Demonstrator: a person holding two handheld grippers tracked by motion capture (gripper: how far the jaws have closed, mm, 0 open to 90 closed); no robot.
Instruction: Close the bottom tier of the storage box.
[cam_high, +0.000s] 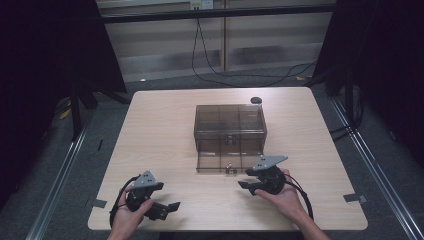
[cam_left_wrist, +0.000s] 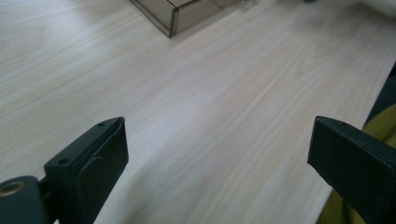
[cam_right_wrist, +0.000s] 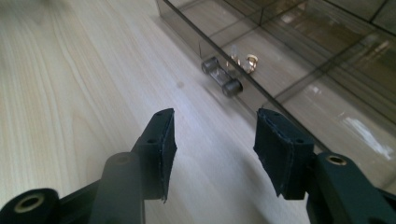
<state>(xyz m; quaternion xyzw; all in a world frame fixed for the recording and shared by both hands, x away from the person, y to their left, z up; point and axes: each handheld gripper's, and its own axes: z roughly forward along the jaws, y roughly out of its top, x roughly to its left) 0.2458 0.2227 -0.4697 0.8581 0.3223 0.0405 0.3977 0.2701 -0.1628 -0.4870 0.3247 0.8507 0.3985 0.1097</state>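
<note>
From the high view, a smoky transparent drawer box (cam_high: 230, 131) stands near the middle of the pale wooden bench (cam_high: 160, 130), its lower drawer (cam_high: 229, 163) pulled out toward the person, with a small handle (cam_high: 230, 170) at the middle of the drawer's front. The right tool (cam_high: 248, 184) sits just beside that drawer's front right corner, held in the right hand (cam_high: 282, 195), while the left tool (cam_high: 172, 205) rests low near the bench's front edge in the left hand (cam_high: 131, 216), well apart from the box; a small dark round object (cam_high: 256, 100) lies behind the box. The left gripper view looks along the left tool (cam_left_wrist: 217, 149), its jaws spread wide over bare bench (cam_left_wrist: 201, 102) with nothing between them, and only a corner of the box (cam_left_wrist: 175, 14) at the top. The right gripper view gives what the high view cannot: the handle (cam_right_wrist: 222, 77) is a short clear bar between two dark end caps, standing off the drawer front (cam_right_wrist: 196, 37), with two brassy fasteners (cam_right_wrist: 246, 61) behind the panel. The right tool (cam_right_wrist: 215, 135) is partly open, empty, and aimed near the handle but not touching it. The box looks like thin rigid plastic: light, smooth, likely to skate on the bench and to crack if squeezed on a wall. The handle seems the best place to grip, across the bar between its caps, with a straight pull or push along the drawer's travel, and the left tool could steady the box.
</note>
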